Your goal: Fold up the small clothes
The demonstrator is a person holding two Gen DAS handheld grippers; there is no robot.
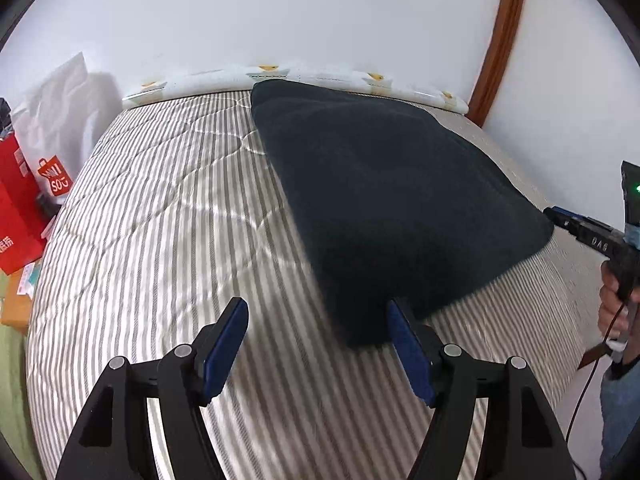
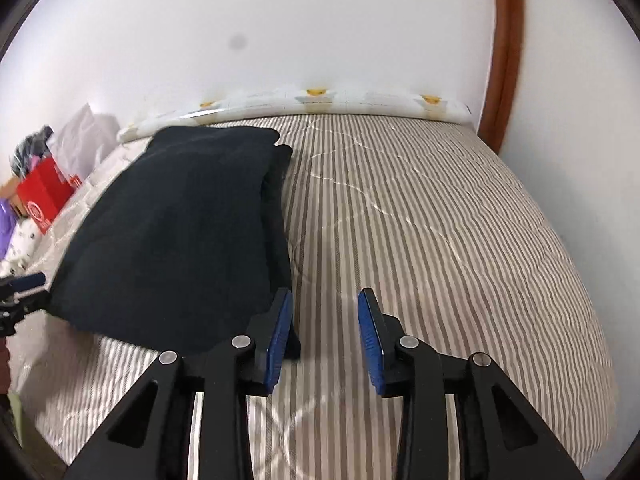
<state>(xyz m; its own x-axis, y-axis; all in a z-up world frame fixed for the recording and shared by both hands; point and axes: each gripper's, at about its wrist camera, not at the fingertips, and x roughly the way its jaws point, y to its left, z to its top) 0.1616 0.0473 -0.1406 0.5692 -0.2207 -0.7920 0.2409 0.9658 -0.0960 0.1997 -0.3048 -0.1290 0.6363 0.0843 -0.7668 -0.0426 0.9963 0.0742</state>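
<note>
Folding is looking well along: dark navy fleece garment is lying doubled in layers on the grey-and-white striped quilted bed, perhaps awaiting another fold. Left tongs are gaping wide and empty, right tongs narrower, both beside its near corners. Right view is showing stacked edges; left view the red shopping bag.

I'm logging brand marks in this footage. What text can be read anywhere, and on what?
"DAS" on the right gripper body, seen from the left wrist view.
Partly legible "MI SO" logo on the white shopping bag.
Characters on the red box: too blurred to read.
</note>
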